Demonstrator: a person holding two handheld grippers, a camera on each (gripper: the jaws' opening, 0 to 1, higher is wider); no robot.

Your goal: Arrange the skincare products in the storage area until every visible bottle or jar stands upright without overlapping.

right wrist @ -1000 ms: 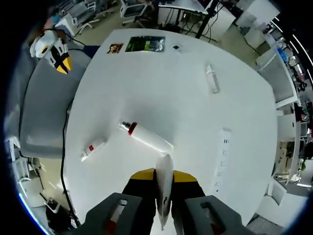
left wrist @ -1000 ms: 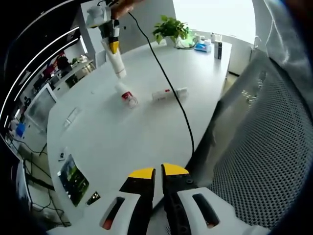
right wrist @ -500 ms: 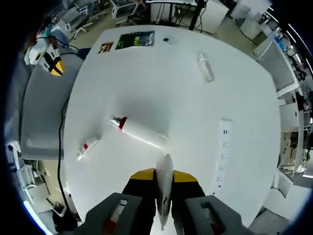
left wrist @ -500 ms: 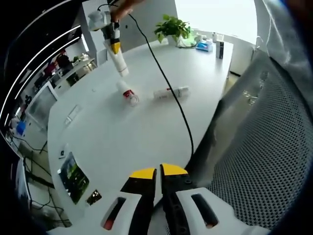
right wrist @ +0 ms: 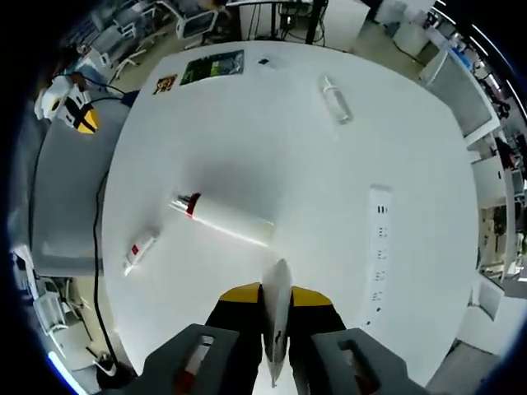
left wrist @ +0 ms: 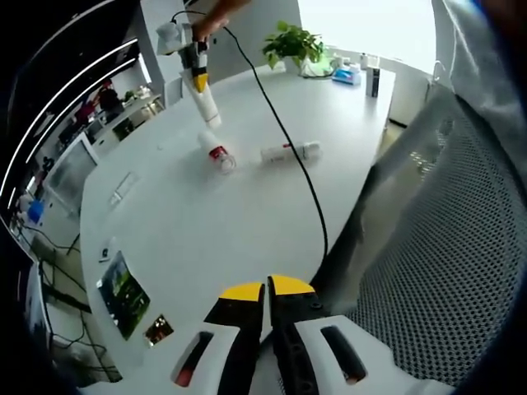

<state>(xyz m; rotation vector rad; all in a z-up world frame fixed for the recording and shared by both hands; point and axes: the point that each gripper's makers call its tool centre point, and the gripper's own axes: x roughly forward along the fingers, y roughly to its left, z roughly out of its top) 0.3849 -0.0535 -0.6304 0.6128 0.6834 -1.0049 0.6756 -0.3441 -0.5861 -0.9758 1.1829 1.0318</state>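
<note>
My right gripper (right wrist: 277, 290) is shut on a white tube (right wrist: 277, 317) and holds it in the air above the white table (right wrist: 272, 148). Below it lies a white bottle with a red band (right wrist: 222, 218), and a small white tube (right wrist: 138, 249) lies nearer the table edge. A clear bottle (right wrist: 336, 100) lies at the far side. In the left gripper view my left gripper (left wrist: 265, 288) hangs shut and empty off the table's edge; far off, the right gripper (left wrist: 200, 82) holds its tube (left wrist: 207, 105) over the banded bottle (left wrist: 216, 151), beside the small tube (left wrist: 288, 151).
A black cable (left wrist: 300, 173) runs from the right gripper across the table. A power strip (right wrist: 379, 247) lies flat on the right. A green leaflet (right wrist: 212, 67) sits at the far edge. A grey mesh chair (left wrist: 428, 247) stands by the table. A potted plant (left wrist: 292, 45) and several boxes stand at one end.
The right gripper has carried its tube a little sideways over the table, so its view has slid. The lying bottles and the left gripper have stayed put.
</note>
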